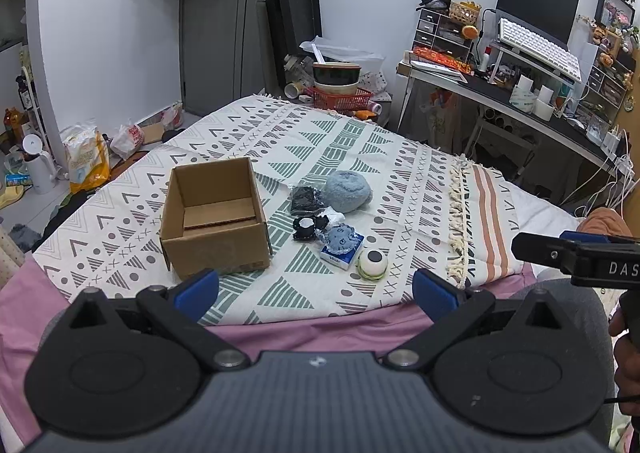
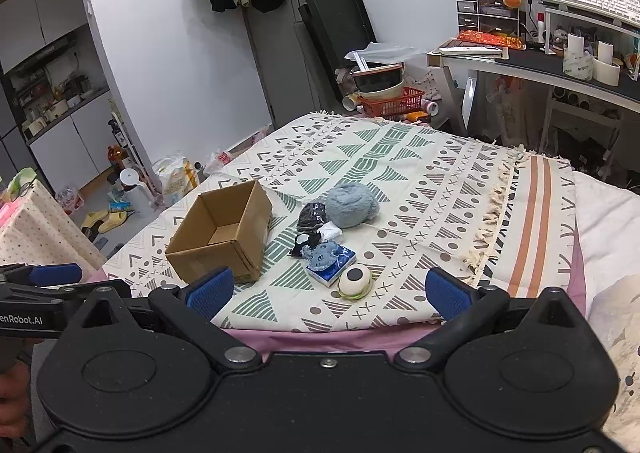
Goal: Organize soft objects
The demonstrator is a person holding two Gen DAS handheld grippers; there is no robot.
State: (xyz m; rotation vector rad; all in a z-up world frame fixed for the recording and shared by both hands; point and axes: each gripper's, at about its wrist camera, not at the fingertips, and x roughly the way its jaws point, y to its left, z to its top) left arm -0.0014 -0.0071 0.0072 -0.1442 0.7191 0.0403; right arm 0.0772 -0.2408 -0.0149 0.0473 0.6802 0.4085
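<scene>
An empty cardboard box (image 1: 216, 213) (image 2: 224, 231) stands open-topped on the patterned blanket (image 1: 360, 157) (image 2: 424, 181). Right of it lies a cluster of soft things: a fluffy blue ball (image 1: 347, 191) (image 2: 351, 205), a black bundle in clear wrap (image 1: 306, 199) (image 2: 312, 216), a black-and-white piece (image 1: 306, 229) (image 2: 303, 243), a small blue plush (image 1: 340, 239) (image 2: 323, 255) on a blue tissue pack (image 1: 342, 253) (image 2: 334, 267), and a round white toy with a dark spot (image 1: 373, 263) (image 2: 355, 281). My left gripper (image 1: 316, 289) and right gripper (image 2: 326, 289) hang open, near the blanket's front edge, holding nothing.
The blanket covers a bed with a pink sheet (image 1: 320, 329) at its front edge. A cluttered desk (image 1: 520, 93) with a keyboard stands at the right. Bags (image 1: 88, 157) and bottles litter the floor at the left. A red basket with bowls (image 1: 340, 93) sits behind the bed.
</scene>
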